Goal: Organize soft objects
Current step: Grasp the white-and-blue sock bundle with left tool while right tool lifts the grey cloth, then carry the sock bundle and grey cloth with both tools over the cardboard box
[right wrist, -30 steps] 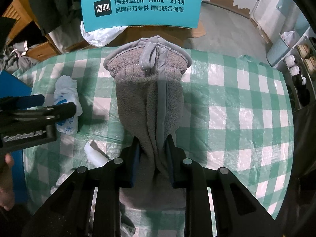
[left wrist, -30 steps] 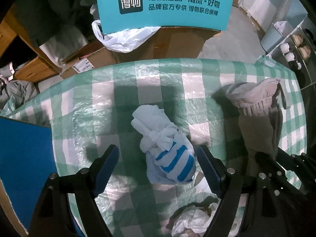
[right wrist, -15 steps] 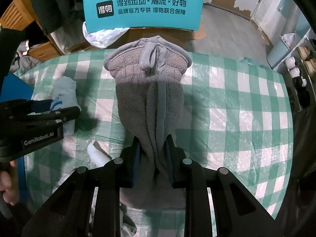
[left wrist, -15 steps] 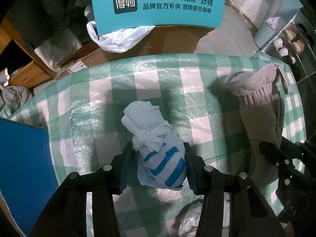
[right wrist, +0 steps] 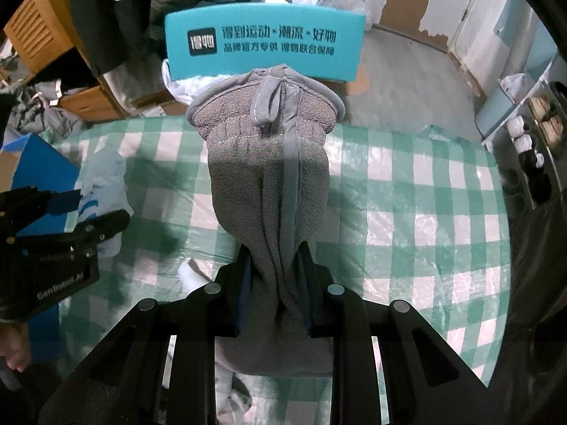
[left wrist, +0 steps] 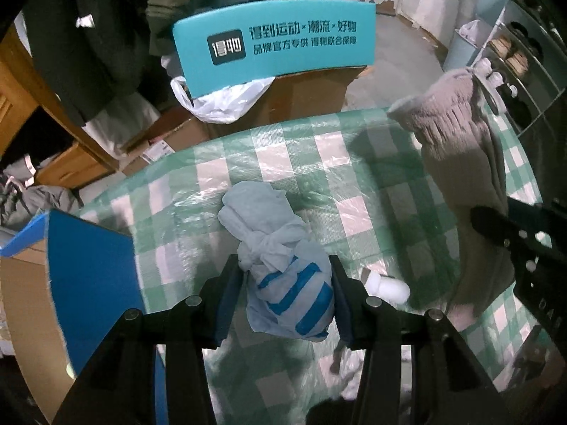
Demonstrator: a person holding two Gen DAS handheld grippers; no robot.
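Clamped across its striped lower half in the left gripper [left wrist: 287, 276], the knotted white-and-blue cloth bundle [left wrist: 283, 265] hangs over the checked table [left wrist: 358, 219]; it looks light and squashy, so that bulge below the knot seems the safest hold. The right gripper [right wrist: 273, 269] pinches the grey fleece glove [right wrist: 269, 177] mid-length, cuff flopping forward, limp and likely to slip.

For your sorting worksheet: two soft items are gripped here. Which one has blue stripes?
The knotted white bundle in the left tool; the right tool's fleece item is plain grey.
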